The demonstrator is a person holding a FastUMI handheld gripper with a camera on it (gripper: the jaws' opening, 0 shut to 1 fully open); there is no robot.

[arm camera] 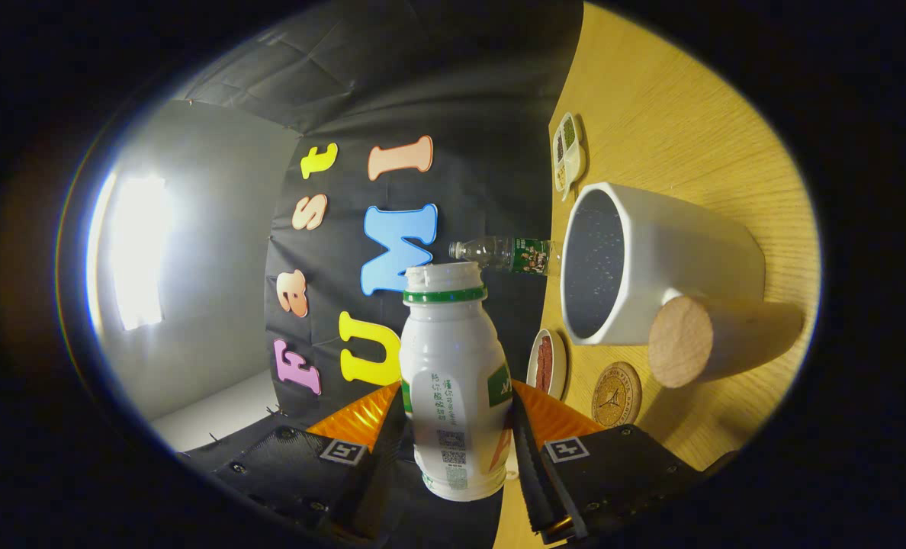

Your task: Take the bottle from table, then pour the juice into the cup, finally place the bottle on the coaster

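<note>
My gripper (459, 431) is shut on a white juice bottle (453, 381) with a green neck band and an open mouth; both fingers press on its sides. The view is rolled about a quarter turn, so the wooden table (689, 130) stands along the side. Just beyond the bottle's mouth is a large white cup (651, 263) with a dark speckled inside and a round wooden handle (682, 341). A round cork coaster (617, 394) lies on the table beside the cup, near my fingers.
A small clear water bottle (508, 254) stands behind the cup. A small dish with something red-brown (546, 363) sits next to the coaster. A white divided tray of seasonings (567, 152) lies farther along the table. Booth wall and a bright light panel (136, 252) are beyond.
</note>
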